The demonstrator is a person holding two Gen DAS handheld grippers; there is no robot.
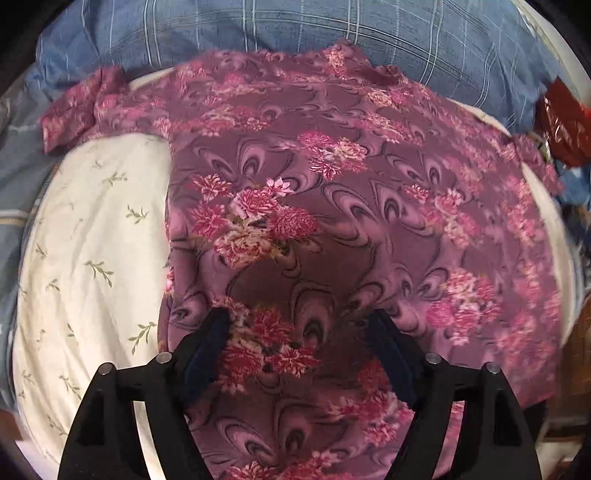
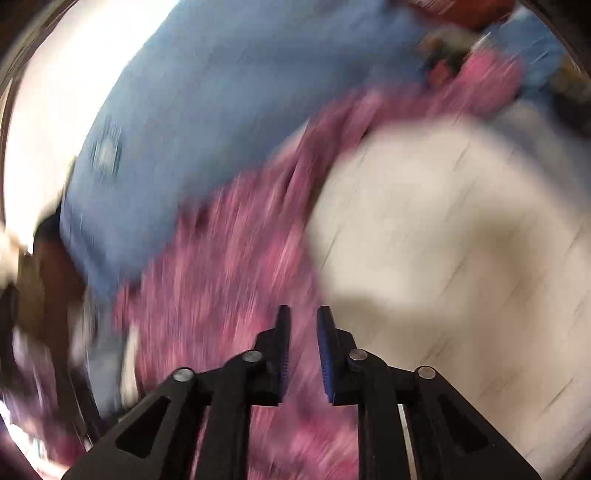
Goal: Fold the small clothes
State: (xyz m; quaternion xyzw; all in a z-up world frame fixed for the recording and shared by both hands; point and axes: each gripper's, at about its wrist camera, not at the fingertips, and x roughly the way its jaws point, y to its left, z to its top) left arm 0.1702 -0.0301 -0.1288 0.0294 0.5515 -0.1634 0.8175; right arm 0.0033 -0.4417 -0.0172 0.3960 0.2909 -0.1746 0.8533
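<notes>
A purple garment with pink flower print (image 1: 332, 206) lies spread flat on a cream bedsheet (image 1: 92, 240), its sleeves reaching out at the far left and far right. My left gripper (image 1: 299, 317) is open, its jaws wide apart over the garment's near part, holding nothing. The right wrist view is heavily blurred by motion. There the same garment (image 2: 229, 266) runs diagonally beside the cream sheet (image 2: 461, 240). My right gripper (image 2: 303, 314) hovers above the garment's edge with its jaws a narrow gap apart and nothing between them.
A blue checked pillow (image 1: 295, 33) lies along the far side, touching the garment's top edge; it also shows in the right wrist view (image 2: 221, 110). A red packet (image 1: 565, 125) and other clutter sit at the far right. Blue striped bedding (image 1: 18, 166) lies at the left.
</notes>
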